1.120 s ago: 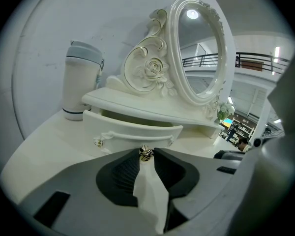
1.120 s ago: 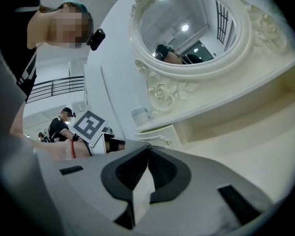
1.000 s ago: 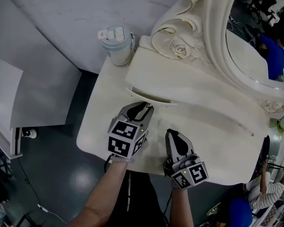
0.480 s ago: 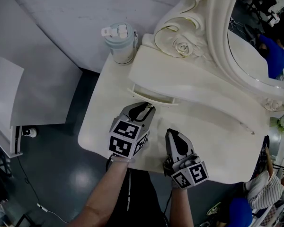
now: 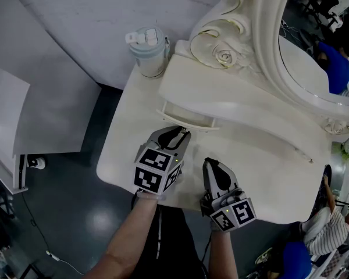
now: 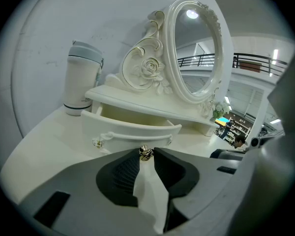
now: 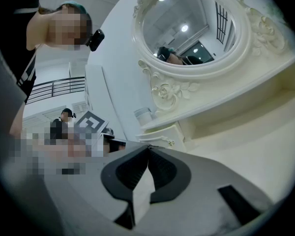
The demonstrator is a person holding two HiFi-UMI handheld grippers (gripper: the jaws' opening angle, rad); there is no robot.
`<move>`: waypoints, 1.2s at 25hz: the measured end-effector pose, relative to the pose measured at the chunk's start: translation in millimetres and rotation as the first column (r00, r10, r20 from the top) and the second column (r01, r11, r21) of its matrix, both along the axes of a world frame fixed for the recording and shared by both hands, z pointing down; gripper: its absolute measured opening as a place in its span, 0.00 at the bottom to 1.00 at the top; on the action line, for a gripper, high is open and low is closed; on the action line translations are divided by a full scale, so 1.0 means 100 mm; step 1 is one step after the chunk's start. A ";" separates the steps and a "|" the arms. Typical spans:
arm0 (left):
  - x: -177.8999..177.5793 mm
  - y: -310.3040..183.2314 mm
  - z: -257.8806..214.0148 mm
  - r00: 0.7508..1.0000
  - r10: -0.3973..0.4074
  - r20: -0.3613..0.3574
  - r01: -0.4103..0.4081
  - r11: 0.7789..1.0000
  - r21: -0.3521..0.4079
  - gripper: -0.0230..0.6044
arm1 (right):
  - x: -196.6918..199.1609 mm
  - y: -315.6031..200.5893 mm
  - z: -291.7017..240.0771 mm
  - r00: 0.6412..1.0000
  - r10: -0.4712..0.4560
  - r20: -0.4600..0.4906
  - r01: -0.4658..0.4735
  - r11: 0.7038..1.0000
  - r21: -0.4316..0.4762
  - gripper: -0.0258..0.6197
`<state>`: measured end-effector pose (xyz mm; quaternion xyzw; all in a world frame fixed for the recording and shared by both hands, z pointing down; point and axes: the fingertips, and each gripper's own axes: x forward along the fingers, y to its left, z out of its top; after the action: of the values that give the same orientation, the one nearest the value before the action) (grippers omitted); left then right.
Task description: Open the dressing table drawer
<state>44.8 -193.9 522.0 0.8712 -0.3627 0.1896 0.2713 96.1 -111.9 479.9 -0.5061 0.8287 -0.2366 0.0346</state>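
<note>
Drawer (image 6: 132, 131) spans crosswise, knob (image 6: 146, 153) facing left gripper (image 5: 178, 131).

Soft, even overhead light fills the head view, rather dim and cool. The pale worktop (image 5: 122, 156) below the mirror (image 5: 314, 57) stands bright against the dark floor (image 5: 58, 225), where a faint round sheen lies down and left of the mirror. Shadows are weak and diffuse. Both tool views are fisheye, with black corners and lines bowed toward the rim. In the left one a lamp (image 6: 191, 14) glints at the mirror's top, and the knob (image 6: 146, 153) below the mirror is sharp while the left tool (image 6: 146, 150) blurs close to the lens. In the right one mosaic patches lie left of the mirror.
</note>
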 end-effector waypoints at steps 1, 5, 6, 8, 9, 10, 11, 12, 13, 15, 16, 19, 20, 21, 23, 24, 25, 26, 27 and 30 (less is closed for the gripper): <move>0.00 0.01 0.00 1.000 0.001 0.000 -0.001 1.000 0.000 0.20 | 0.00 0.01 0.00 1.000 0.000 0.000 0.000 1.000 0.000 0.05; -0.01 0.04 0.00 1.000 0.004 0.000 -0.004 1.000 0.000 0.20 | -0.02 0.03 0.00 1.000 0.001 0.002 -0.001 1.000 0.003 0.05; -0.01 0.05 0.00 1.000 0.004 0.000 -0.004 1.000 0.000 0.20 | -0.03 0.04 0.00 1.000 0.000 0.004 0.000 1.000 0.004 0.05; -0.02 0.06 0.00 1.000 0.004 0.001 -0.004 1.000 0.000 0.20 | -0.03 0.05 -0.01 1.000 0.000 0.009 0.000 1.000 0.005 0.05; -0.02 0.07 0.00 1.000 0.003 0.001 -0.003 1.000 0.000 0.20 | -0.03 0.05 -0.01 1.000 0.001 0.011 -0.001 1.000 0.005 0.05; -0.02 0.07 0.00 1.000 0.004 0.000 -0.004 1.000 0.001 0.20 | -0.03 0.06 -0.01 1.000 0.002 0.013 -0.002 1.000 0.004 0.05; -0.02 0.08 0.00 1.000 0.004 -0.001 -0.004 1.000 0.001 0.20 | -0.03 0.07 -0.01 1.000 0.003 0.015 -0.003 1.000 0.004 0.05; -0.02 0.09 -0.01 1.000 0.005 -0.001 -0.005 1.000 0.000 0.20 | -0.03 0.07 -0.01 1.000 0.004 0.016 -0.004 1.000 0.003 0.05; -0.02 0.10 -0.01 1.000 0.005 -0.001 -0.005 1.000 -0.001 0.20 | -0.04 0.08 -0.01 1.000 0.004 0.016 -0.004 1.000 0.003 0.05; -0.03 0.11 0.00 1.000 0.005 -0.001 -0.005 1.000 -0.001 0.20 | -0.05 0.09 -0.02 1.000 0.002 0.014 -0.002 1.000 0.004 0.05; -0.03 0.11 0.00 1.000 0.005 -0.002 -0.005 1.000 -0.001 0.20 | -0.05 0.10 -0.02 1.000 0.002 0.013 -0.002 1.000 0.004 0.05; -0.04 0.14 0.00 1.000 0.005 -0.002 -0.005 1.000 -0.004 0.20 | -0.05 0.12 -0.02 1.000 0.002 0.014 -0.002 1.000 0.003 0.05; -0.04 0.14 0.00 1.000 0.005 -0.002 -0.005 1.000 -0.004 0.20 | -0.06 0.12 -0.01 1.000 0.002 0.014 -0.002 1.000 0.003 0.05; -0.04 0.15 0.00 1.000 0.005 -0.003 -0.005 1.000 -0.003 0.20 | -0.06 0.13 -0.01 1.000 0.002 0.014 -0.002 1.000 0.003 0.05; -0.04 0.15 0.00 1.000 0.005 -0.003 -0.005 1.000 -0.001 0.20 | -0.07 0.14 0.00 1.000 0.001 0.015 -0.001 1.000 0.004 0.05; -0.05 0.16 0.00 1.000 0.005 -0.003 -0.005 1.000 -0.001 0.20 | -0.07 0.15 0.00 1.000 0.000 0.015 0.000 1.000 0.004 0.05; -0.05 0.16 0.00 1.000 0.005 -0.003 -0.005 1.000 -0.001 0.20 | -0.08 0.15 0.00 1.000 0.000 0.014 0.000 1.000 0.003 0.05; -0.05 0.17 0.00 1.000 0.005 -0.004 -0.005 1.000 -0.002 0.20 | -0.08 0.16 0.00 1.000 -0.001 0.014 0.001 1.000 0.002 0.05; -0.05 0.17 0.00 1.000 0.005 -0.004 -0.005 1.000 -0.003 0.20 | -0.08 0.16 0.01 1.000 -0.001 0.014 0.001 1.000 0.000 0.05; -0.06 0.18 0.00 1.000 0.006 -0.004 -0.006 1.000 -0.004 0.20 | -0.09 0.17 0.00 1.000 -0.001 0.014 0.001 1.000 -0.001 0.05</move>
<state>39.1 -175.9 521.9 0.8721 -0.3592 0.1893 0.2730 87.6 -94.7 480.3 -0.5041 0.8285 -0.2406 0.0402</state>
